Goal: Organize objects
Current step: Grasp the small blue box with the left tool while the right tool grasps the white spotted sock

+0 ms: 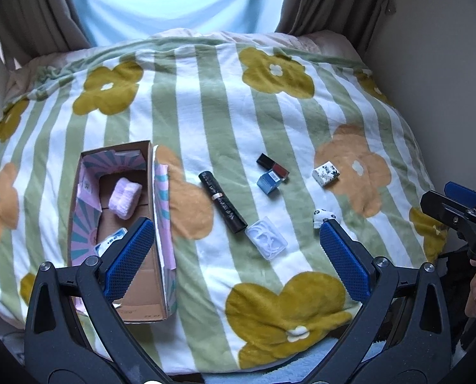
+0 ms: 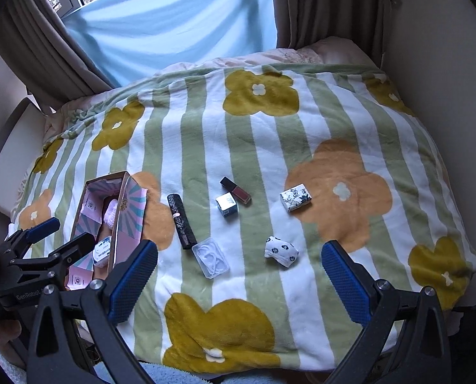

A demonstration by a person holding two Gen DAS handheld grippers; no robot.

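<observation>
tongs (image 1: 236, 243) (image 2: 239, 262) agape above blanket (image 2: 301, 160); box (image 1: 159, 211) near left edge.

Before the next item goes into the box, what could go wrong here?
1. The blanket is soft and uneven, so the clear case may sink and slip when a gripper closes on it.
2. The black tube lies right beside the clear case; reaching for one could push the other.
3. The cardboard box is light and narrow. The open left gripper hovers near its wall and could tip or shift it.
</observation>
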